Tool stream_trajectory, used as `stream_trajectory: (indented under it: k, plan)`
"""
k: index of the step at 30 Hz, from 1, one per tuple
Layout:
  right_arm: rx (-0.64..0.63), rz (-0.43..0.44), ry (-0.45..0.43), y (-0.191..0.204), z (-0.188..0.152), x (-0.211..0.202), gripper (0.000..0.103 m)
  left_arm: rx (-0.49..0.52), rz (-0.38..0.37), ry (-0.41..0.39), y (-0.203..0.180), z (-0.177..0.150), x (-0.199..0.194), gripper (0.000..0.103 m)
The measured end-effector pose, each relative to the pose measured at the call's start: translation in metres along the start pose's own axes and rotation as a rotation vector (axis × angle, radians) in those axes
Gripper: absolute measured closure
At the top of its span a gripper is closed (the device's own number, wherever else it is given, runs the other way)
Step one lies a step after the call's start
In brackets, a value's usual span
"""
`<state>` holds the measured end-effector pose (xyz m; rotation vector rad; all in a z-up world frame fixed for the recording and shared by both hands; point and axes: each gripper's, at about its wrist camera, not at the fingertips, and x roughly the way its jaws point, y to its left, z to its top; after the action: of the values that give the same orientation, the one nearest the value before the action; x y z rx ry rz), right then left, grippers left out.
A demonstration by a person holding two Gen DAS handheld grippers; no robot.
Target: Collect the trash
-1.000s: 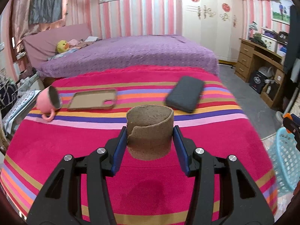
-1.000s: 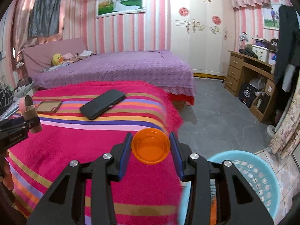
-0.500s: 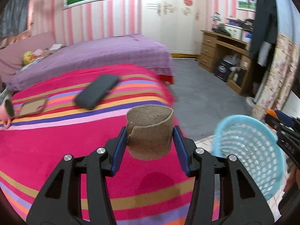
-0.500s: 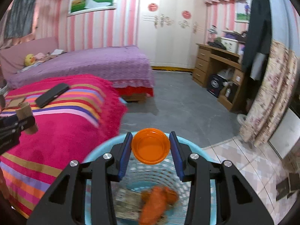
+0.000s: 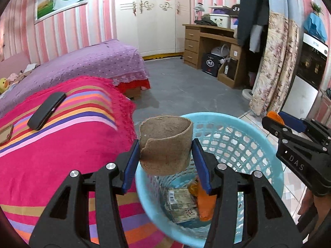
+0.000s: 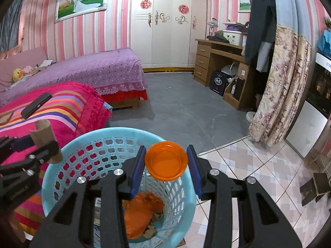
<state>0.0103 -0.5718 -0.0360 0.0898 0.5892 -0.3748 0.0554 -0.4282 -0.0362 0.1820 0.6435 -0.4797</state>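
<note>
The blue basket (image 5: 266, 142), already holding 2 or 3 scraps, is stood on the floor just beside the striped bed (image 5: 62, 144). The torn cardboard tube (image 5: 165, 144) is clamped half-wide in the left hand-held gripper (image 5: 165, 163) above the basket's near rim, so it could be dropped onto the bed if released early. The orange lid (image 6: 166, 161) is pinched in the right hand-held gripper (image 6: 166, 165) over the far rim, and could be bounced onto the tiles.
</note>
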Motion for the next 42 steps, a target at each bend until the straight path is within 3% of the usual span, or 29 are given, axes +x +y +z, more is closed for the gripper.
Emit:
stream_trajectory:
  k: [2, 7, 13, 14, 16, 22, 34, 42]
  plan:
    - [0.007, 0.003, -0.002, -0.002, -0.001, 0.000, 0.063, 0.010, 0.002, 0.005, -0.003, 0.001, 0.004, 0.051]
    - [0.009, 0.018, -0.003, -0.003, -0.002, 0.001, 0.063, 0.002, 0.037, -0.005, 0.005, 0.003, 0.002, 0.021]
    - [0.008, 0.031, -0.007, 0.006, -0.001, 0.004, 0.060, -0.036, 0.077, -0.012, 0.042, 0.006, -0.007, 0.011]
    - [0.007, 0.036, -0.007, 0.009, -0.001, 0.005, 0.056, -0.040, 0.086, -0.016, 0.045, 0.005, -0.009, 0.011]
    - [0.006, 0.039, -0.011, 0.015, 0.001, 0.006, 0.029, -0.051, 0.104, -0.026, 0.058, 0.005, -0.017, 0.009]
    - [0.017, 0.041, -0.022, 0.030, 0.009, 0.000, 0.007, -0.082, 0.138, -0.045, 0.092, 0.001, -0.045, 0.006]
    - [0.069, 0.102, -0.125, 0.092, 0.022, -0.070, 0.005, -0.094, 0.197, -0.111, 0.166, -0.021, -0.146, 0.006]
    - [0.006, 0.152, -0.152, 0.154, -0.011, -0.129, 0.005, -0.117, 0.221, -0.119, 0.205, -0.069, -0.193, 0.006]
